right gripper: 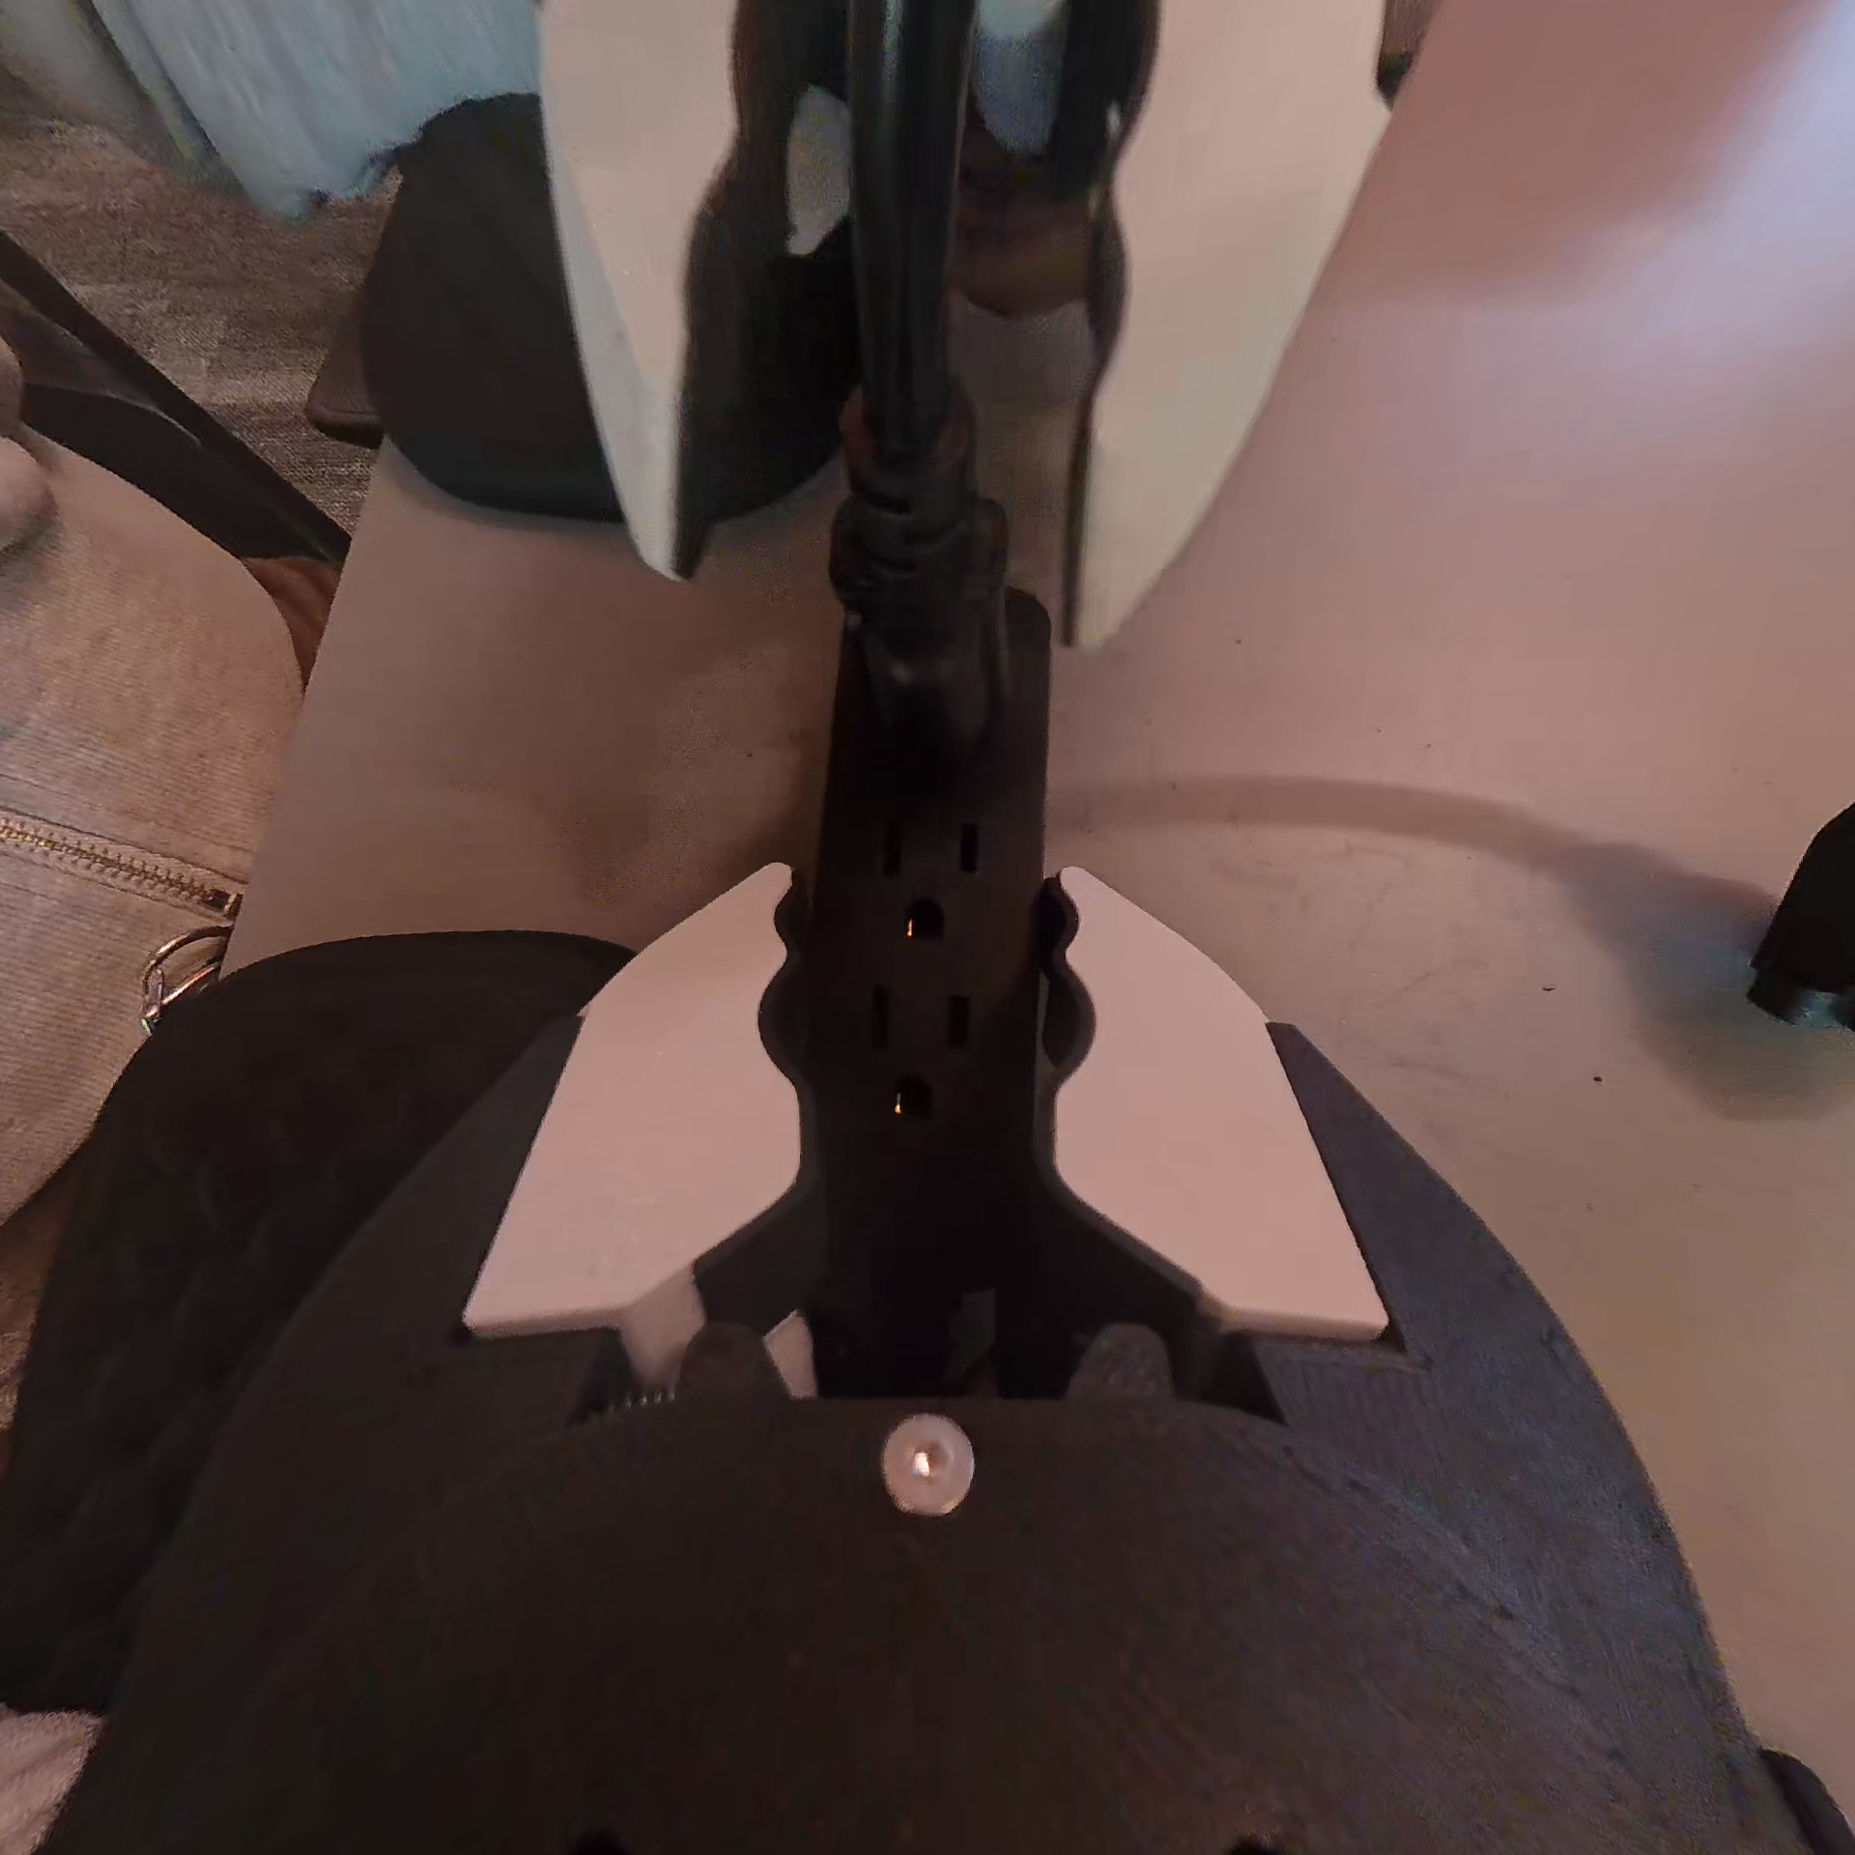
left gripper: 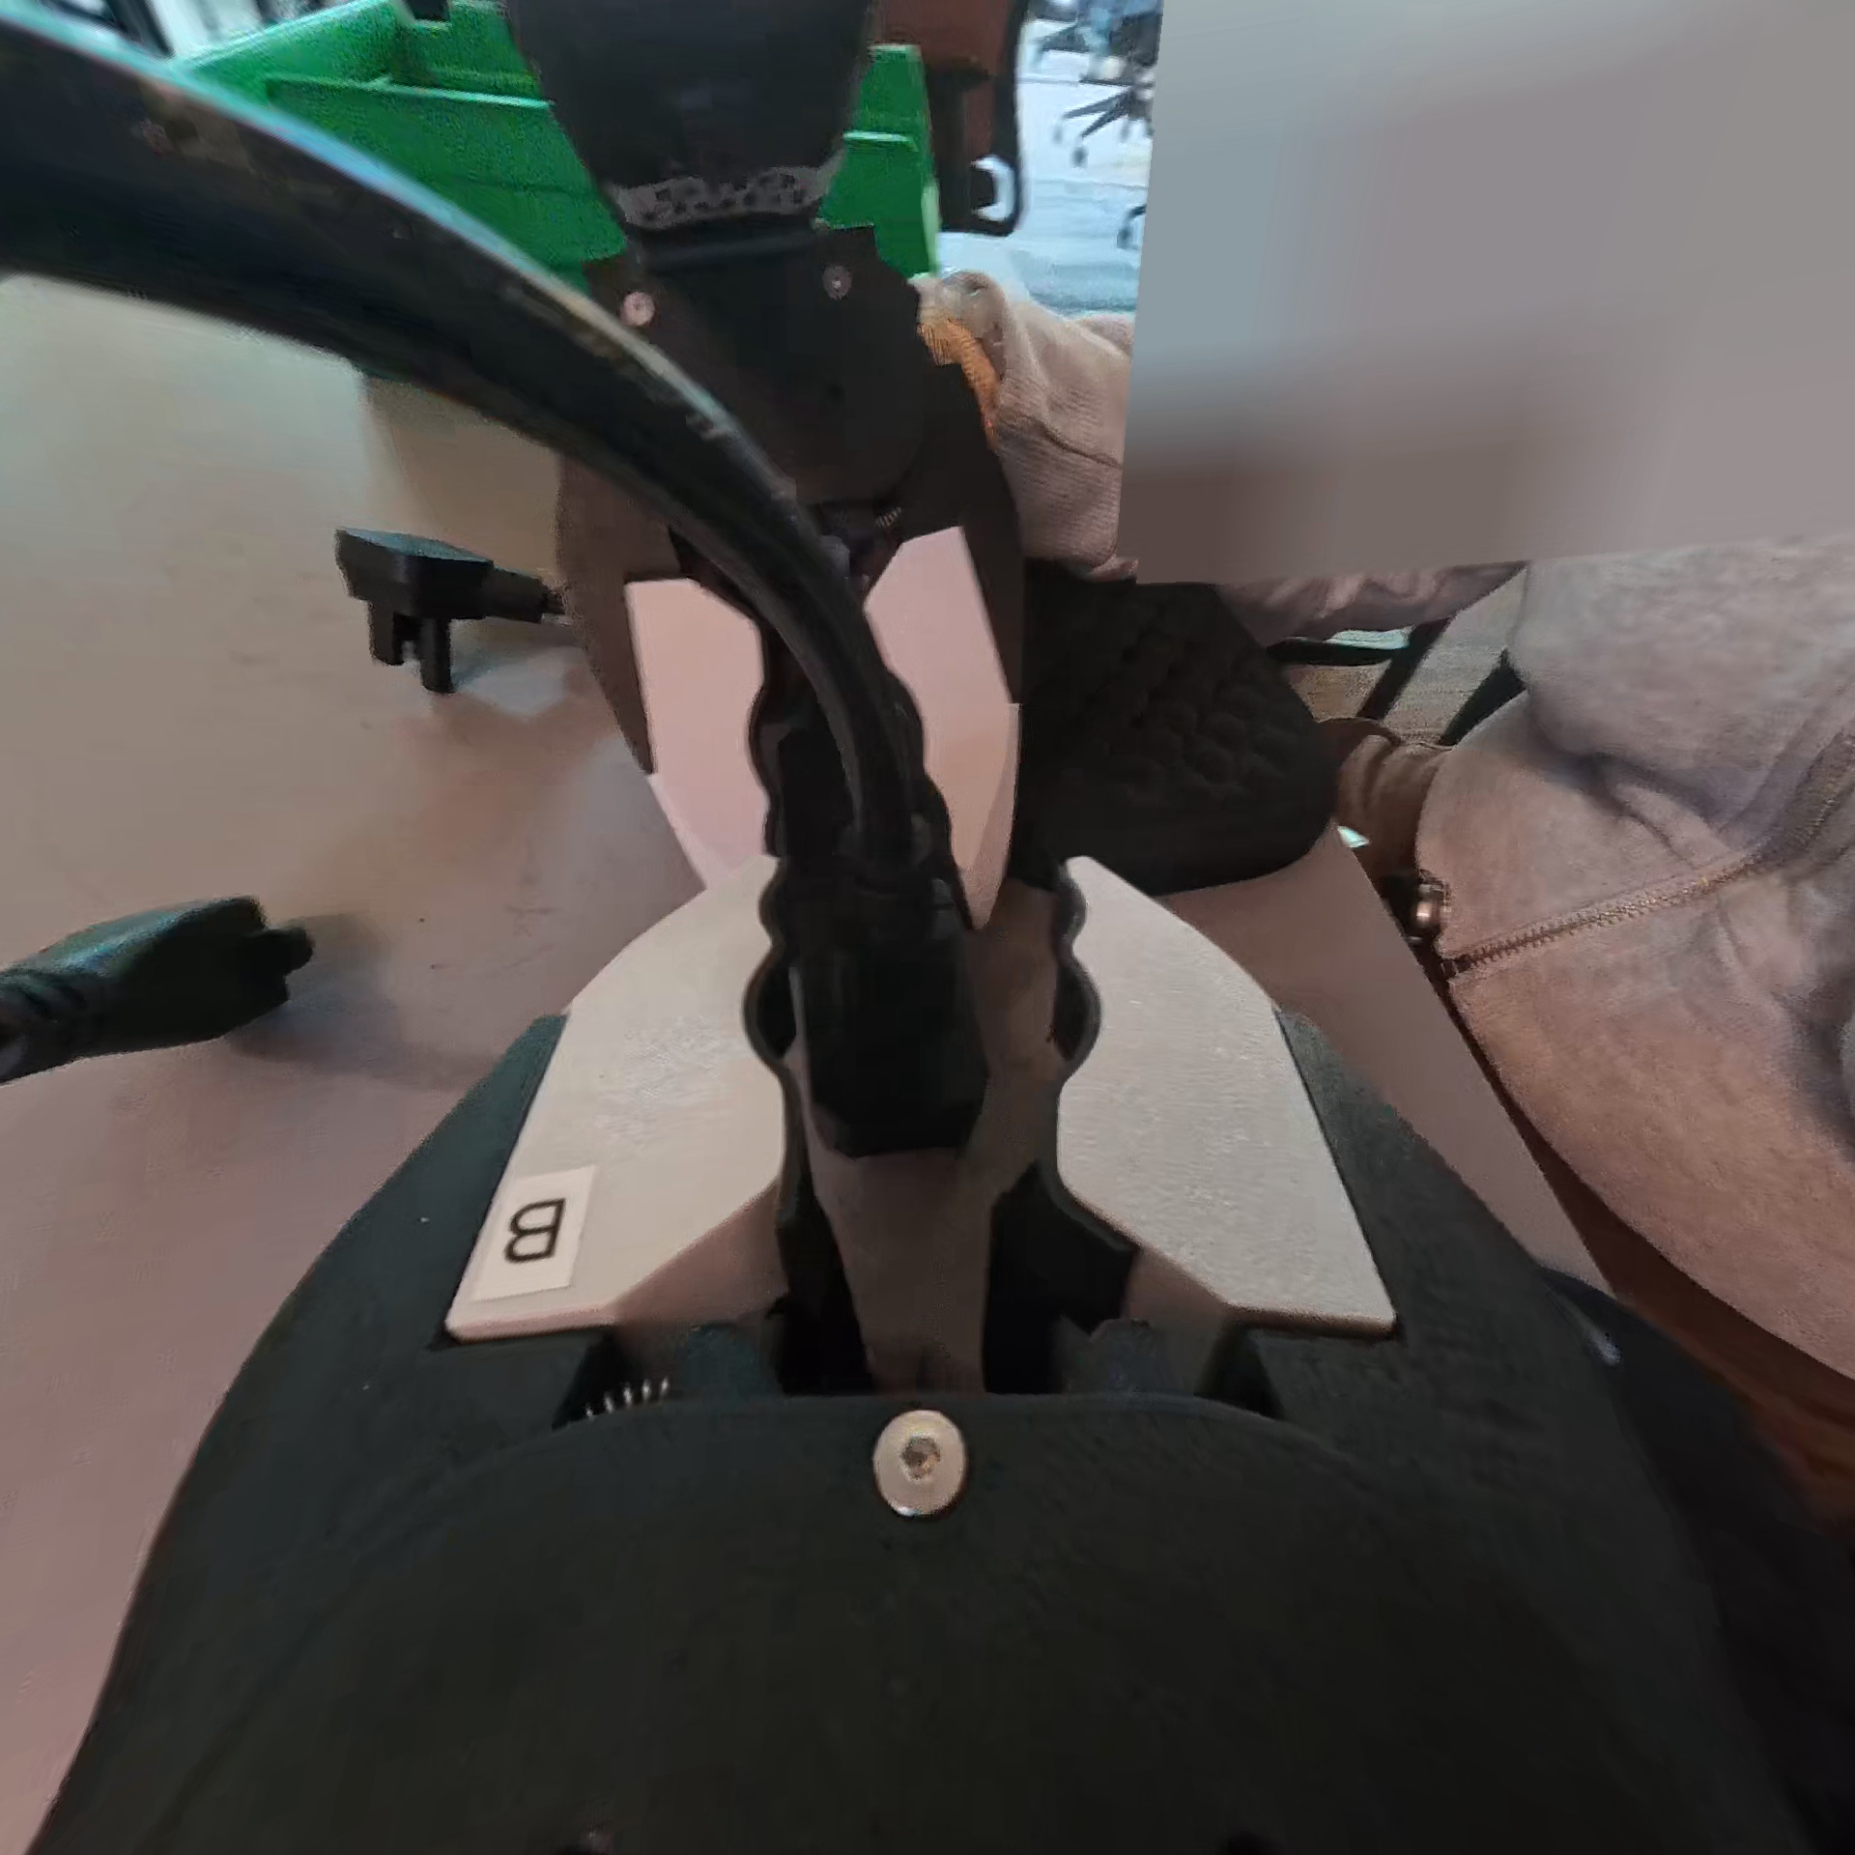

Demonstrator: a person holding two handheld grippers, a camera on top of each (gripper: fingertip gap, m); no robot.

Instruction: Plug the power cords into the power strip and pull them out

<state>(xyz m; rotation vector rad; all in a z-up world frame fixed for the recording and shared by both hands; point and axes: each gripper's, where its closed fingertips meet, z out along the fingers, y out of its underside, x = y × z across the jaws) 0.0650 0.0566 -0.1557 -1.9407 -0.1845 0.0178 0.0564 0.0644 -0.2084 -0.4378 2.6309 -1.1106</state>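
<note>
In the right wrist view my right gripper (right gripper: 923, 878) is shut on a black power strip (right gripper: 918, 1154), its outlets facing up. A black plug (right gripper: 908, 622) sits in the strip's far end, its cord (right gripper: 903, 251) running away. My left gripper (right gripper: 873, 592) comes from the far side and straddles that plug, jaws apart. In the left wrist view my left gripper (left gripper: 908, 883) is open around the plug (left gripper: 883, 1054), with a gap on the right side. The cord (left gripper: 402, 271) arcs up to the left. The right gripper (left gripper: 813, 823) faces me.
Two loose black plugs lie on the pale table at left, one (left gripper: 422, 592) farther and one (left gripper: 151, 974) nearer; another dark plug (right gripper: 1807, 934) shows at right. A person's grey zip top (left gripper: 1606, 903) is close on the right. A green object (left gripper: 452, 120) stands behind. The grippers' ends are close to 6 cm from one another.
</note>
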